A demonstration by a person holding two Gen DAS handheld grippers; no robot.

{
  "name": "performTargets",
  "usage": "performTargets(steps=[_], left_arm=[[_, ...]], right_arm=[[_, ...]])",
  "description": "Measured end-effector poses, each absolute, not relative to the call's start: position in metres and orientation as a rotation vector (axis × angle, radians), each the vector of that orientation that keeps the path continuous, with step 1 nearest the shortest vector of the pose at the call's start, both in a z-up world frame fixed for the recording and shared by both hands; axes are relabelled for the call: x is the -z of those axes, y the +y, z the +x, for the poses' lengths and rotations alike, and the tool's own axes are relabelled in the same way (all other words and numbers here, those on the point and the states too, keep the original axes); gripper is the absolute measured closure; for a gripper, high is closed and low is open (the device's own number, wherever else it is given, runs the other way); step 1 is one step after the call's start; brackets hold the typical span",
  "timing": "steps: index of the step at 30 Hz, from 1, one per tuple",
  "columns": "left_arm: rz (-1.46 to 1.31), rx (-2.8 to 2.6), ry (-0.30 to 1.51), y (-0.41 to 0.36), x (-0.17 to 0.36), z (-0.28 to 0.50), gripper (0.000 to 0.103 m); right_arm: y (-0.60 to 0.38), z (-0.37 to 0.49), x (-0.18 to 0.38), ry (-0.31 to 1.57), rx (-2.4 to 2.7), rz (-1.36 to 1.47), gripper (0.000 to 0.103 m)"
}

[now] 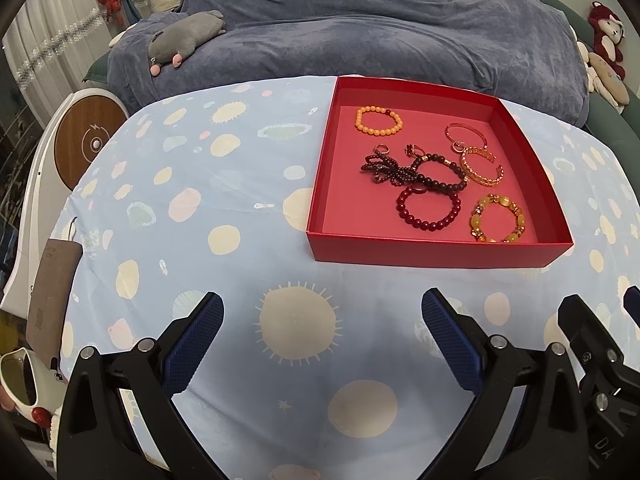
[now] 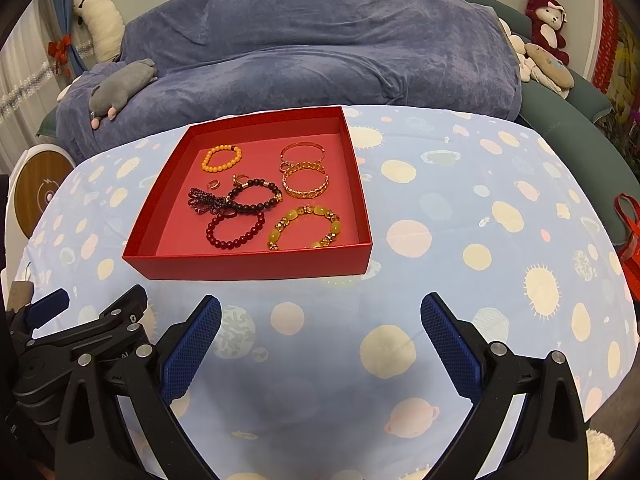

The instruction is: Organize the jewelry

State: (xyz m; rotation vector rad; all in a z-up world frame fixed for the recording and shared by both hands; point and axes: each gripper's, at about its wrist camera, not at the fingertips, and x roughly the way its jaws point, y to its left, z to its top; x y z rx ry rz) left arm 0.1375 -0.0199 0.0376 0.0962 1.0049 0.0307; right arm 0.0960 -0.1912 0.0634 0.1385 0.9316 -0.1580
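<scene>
Both grippers are being held low over the tablecloth [image 2: 440,208], short of the red box [image 1: 436,254], side by side. The left gripper [image 1: 322,340] is being kept wide open, nothing between its blue pads [image 1: 192,344]; same for the right gripper [image 2: 320,340], spread wide and empty. Judged as a ready stance: both are being parked back so the box stays in full view of each camera.

All jewelry is being kept inside the box, none is seen on the cloth. The orange bead bracelet [image 2: 222,157] is lying alone at the far left corner, well apart from the rest. The thin rose-gold bangle [image 2: 302,153] is touching the gold chain cuff [image 2: 306,185] just in front of it. The dark bead bracelet [image 2: 256,195] is being overlapped by the tangled small-bead strand [image 2: 204,202] and is touching the red bead bracelet [image 2: 235,230]. The yellow stone bracelet [image 2: 306,227] is sitting near the front wall. Two small rings [image 2: 213,184] are lying near the tangle.

Likely the tangle is being left for sorting; it could snag on neighbours when lifted.
</scene>
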Motion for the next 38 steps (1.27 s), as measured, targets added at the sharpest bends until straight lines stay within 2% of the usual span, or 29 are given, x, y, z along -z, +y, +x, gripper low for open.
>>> performTargets(steps=[38], left_arm=[[0.111,-0.033,0.999,-0.0229,-0.0387,0.1414,0.008]], right_arm=[[-0.1912,0.0977,-0.0601,0.932,0.156,0.135,0.007]])
